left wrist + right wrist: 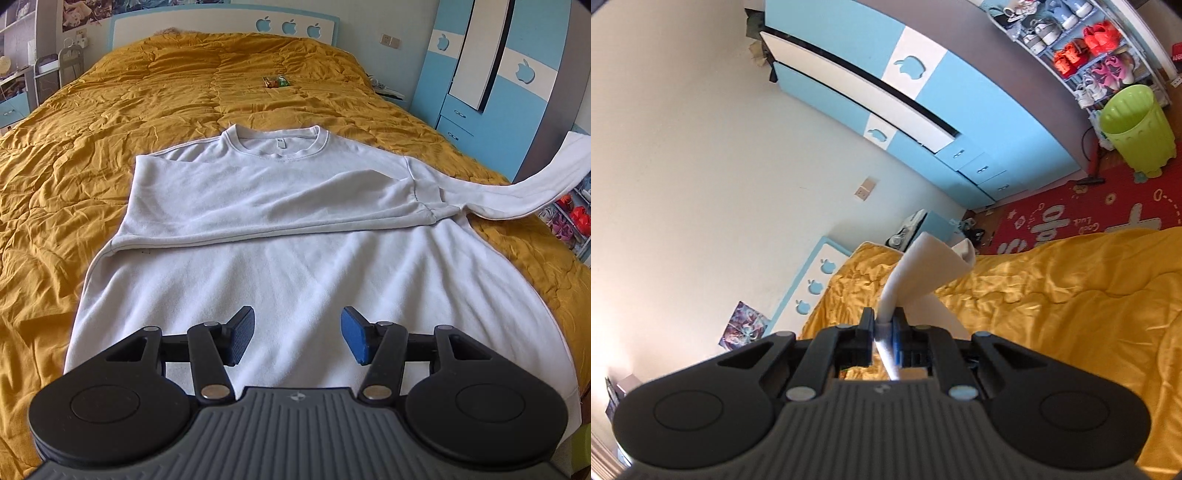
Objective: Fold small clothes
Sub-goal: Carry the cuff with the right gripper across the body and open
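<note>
Hovering low over the hem end of a white sweatshirt (280, 236), the left gripper (297, 338) has its jaws spread wide with nothing between them, its blue pads (243, 334) poised above the cloth; whether they touch it cannot be told. The sweatshirt lies flat on a mustard-yellow quilt (74, 155) that covers the bed, its long axis running straight away from this gripper: hem nearest, round collar (275, 142) at the far end, pointing toward the headboard (221, 22). One sleeve has been laid across the chest, forming a band from the shirt's left edge to its right shoulder seam. The other sleeve (532, 184) leaves that shoulder and rises off the quilt toward the right edge of the view, held up in the air. In the right wrist view, the right gripper (884, 332) is clamped on that white sleeve (923, 273), the cloth pinched between the closed jaws and curling up and forward past the fingertips, with its free end folded over above the quilt (1052, 295). Farther along the bed, a small crumpled wrapper (275, 82) sits on the quilt beyond the collar. Behind it stand the headboard with apple cutouts and a blue-and-white wardrobe (871, 88); a green bin (1137, 129) and a shoe rack (1082, 48) stand near a red rug (1089, 218).
</note>
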{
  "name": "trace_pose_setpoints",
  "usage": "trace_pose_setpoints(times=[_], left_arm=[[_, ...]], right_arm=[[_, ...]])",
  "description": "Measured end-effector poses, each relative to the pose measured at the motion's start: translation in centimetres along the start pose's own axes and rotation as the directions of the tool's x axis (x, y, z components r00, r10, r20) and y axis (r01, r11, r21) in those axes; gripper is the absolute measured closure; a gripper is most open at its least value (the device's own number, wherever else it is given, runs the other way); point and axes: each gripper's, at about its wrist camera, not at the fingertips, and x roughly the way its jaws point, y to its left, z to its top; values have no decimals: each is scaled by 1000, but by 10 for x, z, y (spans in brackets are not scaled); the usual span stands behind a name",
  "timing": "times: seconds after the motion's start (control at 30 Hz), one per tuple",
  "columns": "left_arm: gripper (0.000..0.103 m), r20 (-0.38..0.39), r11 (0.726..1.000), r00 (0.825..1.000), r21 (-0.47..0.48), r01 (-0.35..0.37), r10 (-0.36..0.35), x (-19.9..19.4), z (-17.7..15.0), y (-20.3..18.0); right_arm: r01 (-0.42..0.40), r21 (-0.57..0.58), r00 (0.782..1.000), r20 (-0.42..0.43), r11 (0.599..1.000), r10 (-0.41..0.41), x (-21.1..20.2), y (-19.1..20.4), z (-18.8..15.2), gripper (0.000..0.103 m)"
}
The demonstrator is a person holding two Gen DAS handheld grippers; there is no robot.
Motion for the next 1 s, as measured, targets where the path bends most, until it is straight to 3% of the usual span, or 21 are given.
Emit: trace_pose_setpoints(times=[0.17,0.33,0.4,0.5,0.6,0.73,0.87,0.93,0.97,1.0], left_arm=[[39,18,997,998,-36,-64,65,-9,3,22],[39,-47,978,997,-193,-76,69,-10,4,67],[39,-38,981,996,-173,-83,77,-15,4,80],[39,-4,976,986,-143,-165,166,-27,4,96],[39,-39,955,972,-177,-236,233,-29,3,115],[39,-86,934,961,-229,-274,261,-32,-1,141],[39,-102,920,956,-258,-294,277,-39,-10,158],[39,-105,915,953,-270,-302,283,-44,-15,167],[39,-107,911,951,-274,-308,289,-46,-17,171],[39,-107,907,949,-279,-315,297,-48,-20,175]], right_arm=[[-90,-92,995,-54,992,85,3,85,-17,98],[-172,-218,981,-122,961,148,8,170,-58,98],[-207,-282,973,-158,937,167,12,205,-86,98],[-245,-388,963,-202,889,177,19,251,-134,98],[-301,-474,945,-262,827,194,27,289,-199,98],[-355,-559,923,-339,750,184,41,321,-290,98],[-367,-679,915,-387,636,115,60,330,-401,98],[-359,-746,909,-416,562,29,69,326,-457,94],[-388,-756,884,-468,528,-21,76,318,-486,84],[-436,-740,841,-538,512,-62,82,310,-511,71]])
